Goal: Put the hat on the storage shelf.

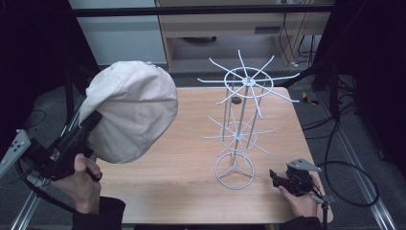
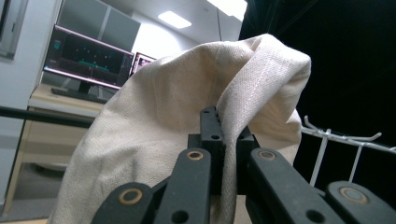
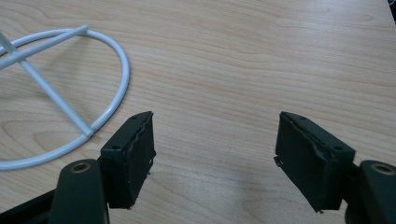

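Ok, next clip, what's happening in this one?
A person works at a wooden table with a hand-held gripper in each hand. The left hand-held gripper is clamped on a fold of a beige cap, holding it up above the table's left side. The right hand-held gripper sits open and empty, low over the table beside the ring base of a white wire rack. Nothing hangs on the rack.

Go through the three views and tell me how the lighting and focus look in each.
High view: dim, cool light, black surroundings, the table evenly lit. Left gripper view: ceiling light blown out, background screens soft, the cap and left gripper sharp. Right gripper view: bright, soft shadows under the right gripper.
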The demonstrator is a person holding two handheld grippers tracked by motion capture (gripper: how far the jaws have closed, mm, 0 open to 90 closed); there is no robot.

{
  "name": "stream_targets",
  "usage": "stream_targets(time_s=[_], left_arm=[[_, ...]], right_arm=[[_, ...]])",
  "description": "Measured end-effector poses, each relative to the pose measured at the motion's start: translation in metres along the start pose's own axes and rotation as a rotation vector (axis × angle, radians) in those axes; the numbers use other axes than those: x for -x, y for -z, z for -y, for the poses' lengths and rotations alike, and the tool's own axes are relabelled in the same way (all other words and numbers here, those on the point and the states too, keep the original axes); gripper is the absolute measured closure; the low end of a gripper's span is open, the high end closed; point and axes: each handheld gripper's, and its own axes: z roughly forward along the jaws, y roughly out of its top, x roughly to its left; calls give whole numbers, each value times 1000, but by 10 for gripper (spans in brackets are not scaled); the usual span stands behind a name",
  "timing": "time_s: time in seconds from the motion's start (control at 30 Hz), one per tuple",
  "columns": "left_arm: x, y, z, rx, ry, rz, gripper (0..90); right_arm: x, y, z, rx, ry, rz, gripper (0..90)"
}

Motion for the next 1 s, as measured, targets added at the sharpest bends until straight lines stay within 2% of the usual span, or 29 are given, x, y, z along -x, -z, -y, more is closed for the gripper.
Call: stream_targets(time_s=[0.37,0.53,0.77,1.0], left_arm=[[13,-5,-7,56,19,44,885],[17,-7,-8,70,20,61,885],[24,-13,-9,91,44,94,885],[34,-20,-11,97,42,123,884]], right_arm=[[1,0,0,0,1,3,283],[1,0,0,-1,-3,1,283],[1,0,0,-2,1,0,283],[1,0,0,-2,0,-2,283]])
